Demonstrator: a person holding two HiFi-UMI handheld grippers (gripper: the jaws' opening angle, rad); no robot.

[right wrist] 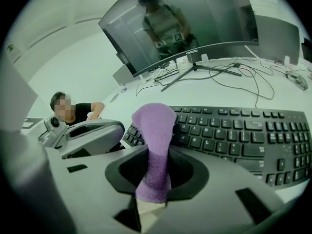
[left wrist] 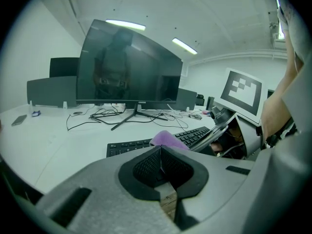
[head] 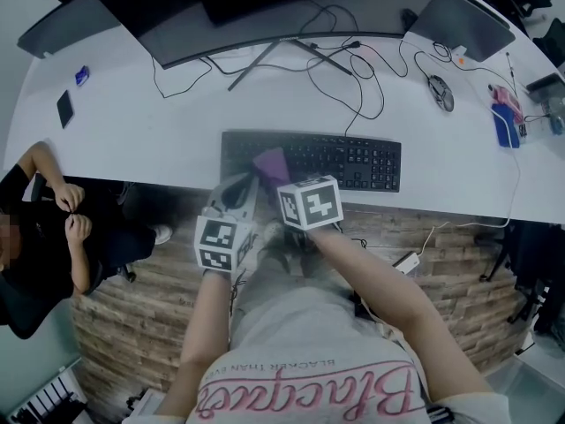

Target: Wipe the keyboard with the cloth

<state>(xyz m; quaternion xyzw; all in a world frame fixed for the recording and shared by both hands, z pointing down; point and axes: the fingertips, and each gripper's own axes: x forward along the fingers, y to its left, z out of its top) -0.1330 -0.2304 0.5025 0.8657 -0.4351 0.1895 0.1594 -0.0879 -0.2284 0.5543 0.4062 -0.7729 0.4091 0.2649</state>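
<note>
While the purple cloth [right wrist: 155,130] sits pinched in the right gripper [right wrist: 155,182], its fingers are clenched on the lower end and the free end stands out past them in a rounded fold. Head view: cloth lies over the left part of the black keyboard [head: 349,161], a little in from its left end. Whether it presses on the keys cannot be told.

Keyboard lies flat near the front edge of the white desk [head: 150,144], below a wide curved monitor [head: 238,7]. Loose cables trail behind it.

Right forearm reaches forward from the person's body, marker cube on top, gripper angled up and left toward the keyboard. Left gripper [left wrist: 160,165] is just beside it on the left, tip at the keyboard's near left corner. Its fingers are closed together on nothing; the pads meet in a thin line. Both grippers are close, cubes nearly touching in the head view.

Mouse [head: 440,93] sits well right, behind the keyboard. Dark phone [head: 64,108] lies far left. Another person [head: 40,246] sits at the desk's left end.
</note>
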